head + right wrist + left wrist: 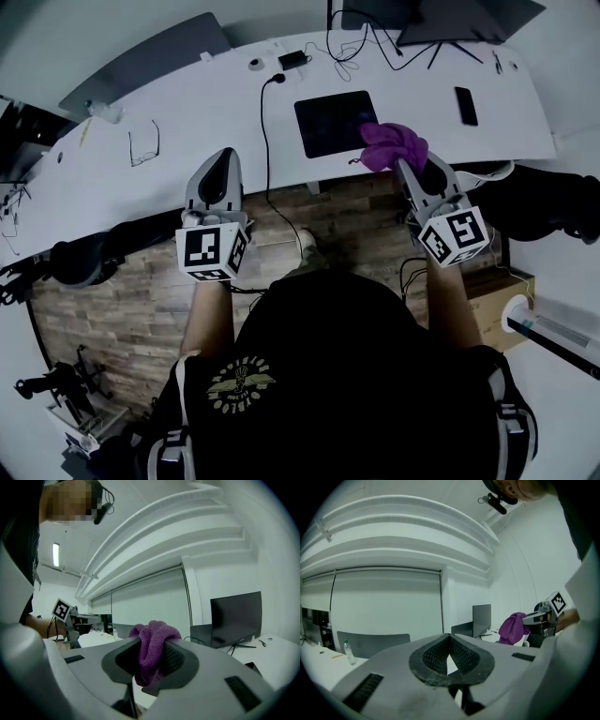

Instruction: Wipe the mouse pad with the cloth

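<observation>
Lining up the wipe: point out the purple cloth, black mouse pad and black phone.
Purple fabric cloth (394, 145): head view, middle of the bunch.
Black rectangular mouse pad (328, 124): head view, bare centre.
Black flat phone (466, 105): head view, middle of its face.

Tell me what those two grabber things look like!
Both are smooth, light-grey plastic shells that narrow toward the tip. The left gripper and the right gripper each carry a white cube printed with black square markers: the left cube and the right cube. Inside the jaws sit black pads with a fine bumpy grid. The person wears a black top with a pale emblem.
</observation>
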Demonstrator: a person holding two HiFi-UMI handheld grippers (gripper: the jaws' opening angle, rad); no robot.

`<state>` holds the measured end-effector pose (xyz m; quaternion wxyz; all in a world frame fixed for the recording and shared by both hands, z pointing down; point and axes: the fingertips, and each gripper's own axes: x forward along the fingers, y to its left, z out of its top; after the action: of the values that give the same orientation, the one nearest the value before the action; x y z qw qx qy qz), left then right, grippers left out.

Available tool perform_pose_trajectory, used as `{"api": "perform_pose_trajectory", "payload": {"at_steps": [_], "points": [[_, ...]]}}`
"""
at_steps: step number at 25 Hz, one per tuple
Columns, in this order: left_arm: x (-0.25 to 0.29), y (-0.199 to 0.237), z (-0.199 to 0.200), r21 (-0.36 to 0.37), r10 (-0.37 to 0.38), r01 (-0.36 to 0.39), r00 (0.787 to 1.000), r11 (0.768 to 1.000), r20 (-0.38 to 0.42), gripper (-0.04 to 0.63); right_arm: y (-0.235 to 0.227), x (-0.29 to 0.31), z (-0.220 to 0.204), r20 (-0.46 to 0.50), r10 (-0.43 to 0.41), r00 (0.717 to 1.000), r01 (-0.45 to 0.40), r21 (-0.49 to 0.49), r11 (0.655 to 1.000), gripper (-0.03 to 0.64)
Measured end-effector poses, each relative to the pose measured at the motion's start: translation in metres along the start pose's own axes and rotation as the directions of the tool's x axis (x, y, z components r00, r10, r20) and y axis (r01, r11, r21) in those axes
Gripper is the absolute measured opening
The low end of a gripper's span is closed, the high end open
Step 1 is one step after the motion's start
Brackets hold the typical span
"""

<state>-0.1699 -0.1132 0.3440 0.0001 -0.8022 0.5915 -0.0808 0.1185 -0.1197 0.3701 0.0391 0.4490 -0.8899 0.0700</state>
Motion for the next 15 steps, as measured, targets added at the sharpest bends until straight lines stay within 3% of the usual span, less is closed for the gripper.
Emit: {"api": "perform_pose_trajectory", "payload": {"at_steps": [11,15], "points": [[0.047,0.047,0.015,0.036,-0.073,0.072,0.996,0.997,0.043,0.002,0.015,0.063,0.034,0.03,-0.046,0.999,0.046,-0.024,0.999,0.08],[0.059,0.06,0.017,0.01,-0.092,0.092,0.994,0.996,0.062,0.002,0.023,0.075,0.041,0.036,-0.05,0.998,0.051,-0.026,0.998,0.08]]}}
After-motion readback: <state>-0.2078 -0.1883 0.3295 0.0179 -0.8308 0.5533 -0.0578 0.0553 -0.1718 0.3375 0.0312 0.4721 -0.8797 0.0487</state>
